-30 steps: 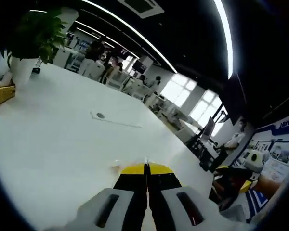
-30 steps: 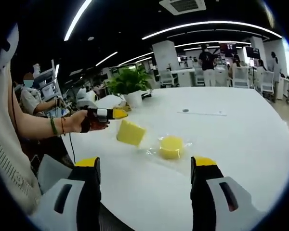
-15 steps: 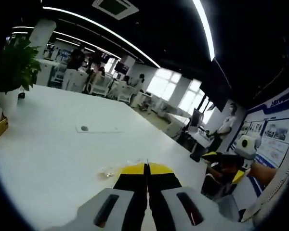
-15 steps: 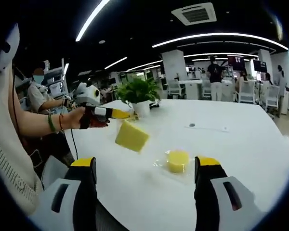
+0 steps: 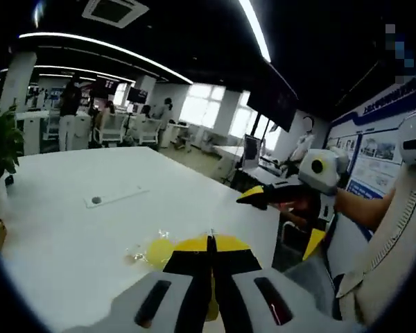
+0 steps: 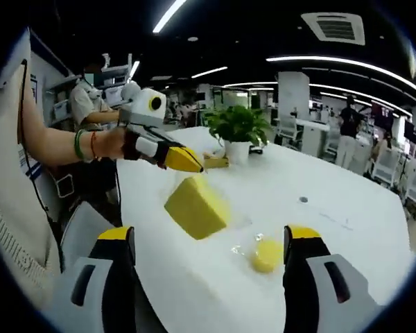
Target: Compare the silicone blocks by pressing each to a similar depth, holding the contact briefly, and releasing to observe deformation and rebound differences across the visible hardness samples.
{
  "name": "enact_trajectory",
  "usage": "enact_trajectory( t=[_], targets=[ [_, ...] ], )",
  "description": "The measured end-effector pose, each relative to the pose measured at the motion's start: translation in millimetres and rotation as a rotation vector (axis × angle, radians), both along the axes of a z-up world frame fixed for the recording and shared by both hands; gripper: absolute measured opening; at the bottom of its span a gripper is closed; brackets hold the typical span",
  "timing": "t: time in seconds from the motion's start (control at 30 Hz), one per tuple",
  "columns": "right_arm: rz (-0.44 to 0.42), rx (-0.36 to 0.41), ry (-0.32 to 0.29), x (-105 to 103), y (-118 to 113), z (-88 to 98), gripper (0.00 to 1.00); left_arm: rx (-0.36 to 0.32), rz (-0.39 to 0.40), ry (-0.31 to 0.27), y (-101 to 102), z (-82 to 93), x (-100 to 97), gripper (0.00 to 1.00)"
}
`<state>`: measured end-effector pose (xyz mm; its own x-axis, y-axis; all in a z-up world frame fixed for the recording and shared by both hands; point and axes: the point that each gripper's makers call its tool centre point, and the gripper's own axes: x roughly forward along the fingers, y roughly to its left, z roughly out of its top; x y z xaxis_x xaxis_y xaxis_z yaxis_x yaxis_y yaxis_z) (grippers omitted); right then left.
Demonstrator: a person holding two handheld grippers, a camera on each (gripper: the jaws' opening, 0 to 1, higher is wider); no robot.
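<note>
Two yellow samples showed on the white table [image 6: 347, 208]: a square silicone block [image 6: 197, 206], tilted up on an edge, and a round silicone block [image 6: 266, 255] lying in clear wrapping [image 6: 244, 244] just beside it. The left gripper [image 6: 184, 160], jaws clenched, had its tip at the square block's upper corner; whether it touched could not be told. This looked like the pressing step on that block, with a short hold and release due next. The right gripper [image 6: 208, 239] hung with jaws spread wide, gripping nothing. A potted plant [image 6: 238, 132] stood behind.
</note>
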<state>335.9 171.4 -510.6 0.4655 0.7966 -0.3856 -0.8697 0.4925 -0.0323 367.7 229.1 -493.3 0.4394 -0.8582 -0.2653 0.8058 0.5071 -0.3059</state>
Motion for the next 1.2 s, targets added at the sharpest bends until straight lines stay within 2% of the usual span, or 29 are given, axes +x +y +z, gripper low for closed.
enact_trajectory(
  t=[0.07,0.17,0.27,0.37,0.47,0.63,0.73,0.8,1.03,1.2],
  targets=[
    [0.033,-0.003,-0.027,3,11,1.8,0.81,-0.001,-0.006,0.001,-1,-0.4,-0.7,0.00],
    [0.064,-0.019,0.002,5,24,-3.7,0.83,-0.003,-0.034,0.001,-5,1.6,-5.1,0.00],
    [0.107,-0.070,0.012,8,35,-15.4,0.84,0.008,-0.052,-0.019,-8,3.4,-6.1,0.00],
    [0.129,-0.088,-0.027,12,43,-21.0,0.82,0.014,-0.078,-0.030,-11,4.9,-10.0,0.00],
    [0.148,-0.108,-0.001,14,49,-32.9,0.81,0.022,-0.119,-0.044,-16,7.0,-15.1,0.00],
    [0.189,-0.109,0.001,10,59,-36.4,0.80,0.035,-0.181,-0.061,-25,10.0,-24.7,0.00],
    [0.207,-0.120,0.014,8,62,-41.0,0.78,0.034,-0.254,-0.068,-33,11.6,-36.2,0.00],
    [0.226,-0.124,0.018,6,63,-43.2,0.75,0.046,-0.284,-0.092,-37,11.9,-40.4,0.00],
    [0.264,-0.147,0.038,1,64,-49.9,0.62,0.053,-0.366,-0.120,-47,14.6,-52.5,0.00],
    [0.284,-0.157,0.035,-4,64,-50.8,0.49,0.066,-0.378,-0.134,-48,14.0,-52.3,0.00]
  ],
)
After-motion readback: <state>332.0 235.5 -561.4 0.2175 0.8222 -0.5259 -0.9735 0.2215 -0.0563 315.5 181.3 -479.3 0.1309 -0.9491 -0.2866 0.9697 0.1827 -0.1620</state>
